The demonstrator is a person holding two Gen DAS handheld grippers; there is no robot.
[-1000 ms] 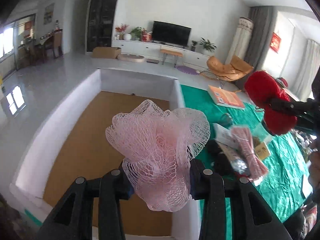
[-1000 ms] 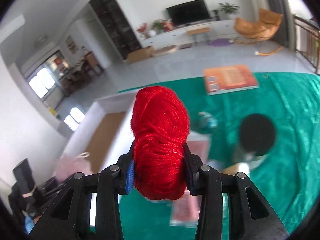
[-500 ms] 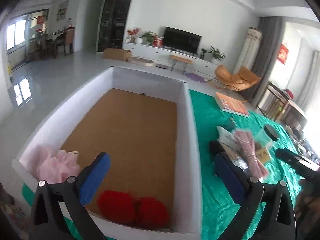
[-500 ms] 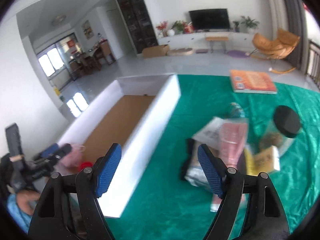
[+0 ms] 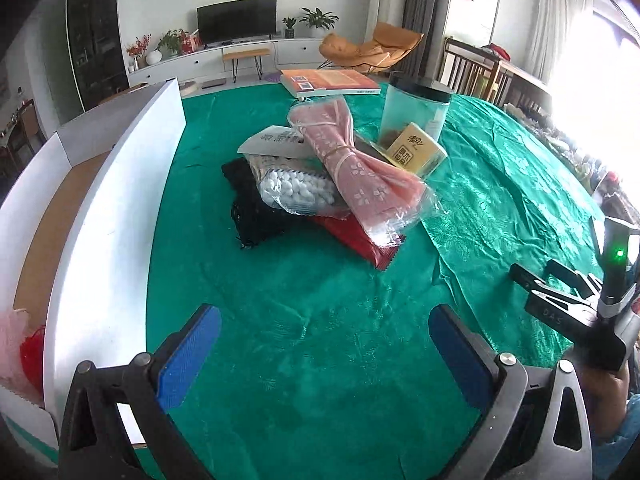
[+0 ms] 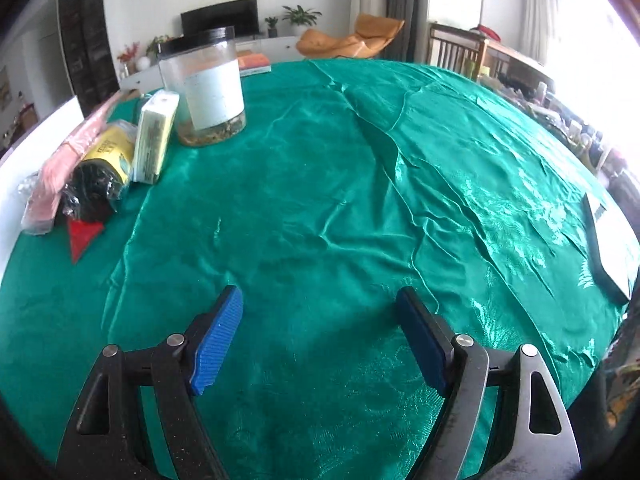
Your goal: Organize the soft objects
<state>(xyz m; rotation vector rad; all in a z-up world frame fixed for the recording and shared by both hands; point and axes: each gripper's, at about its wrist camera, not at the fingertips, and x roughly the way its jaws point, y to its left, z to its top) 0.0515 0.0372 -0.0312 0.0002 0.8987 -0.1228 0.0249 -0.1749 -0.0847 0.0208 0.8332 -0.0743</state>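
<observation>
Along the left edge of the table, as our left wrist camera shows it, stands the white box (image 5: 120,208) with its brown floor, and in its near corner we can make out the pink mesh puff (image 5: 10,340) and something red (image 5: 32,356) beside it, so we judge that part of the sorting is done. Our left gripper (image 5: 324,356) hovers over bare green tablecloth (image 5: 300,320) with its jaws spread wide and nothing between them. Toward the middle of the table a heap is left: the pink flowered cloth in a clear bag (image 5: 352,168), a bag of white pellets (image 5: 296,190), a black mesh piece (image 5: 248,208) and a flat red packet (image 5: 360,240), with a yellow carton (image 5: 416,152) and a clear jar (image 5: 416,110) behind them and a book (image 5: 328,82) near the far edge.

From the right wrist view, our right gripper (image 6: 320,340) also hangs over empty cloth, jaws well apart and holding nothing. The heap sits off toward the left edge: the jar (image 6: 208,88), a pale carton (image 6: 154,140), a black and yellow bag (image 6: 100,172), the pink cloth (image 6: 60,168). We judge that the soft pieces in this heap are what remains for the box, while the jar, cartons and book likely stay out.
</observation>
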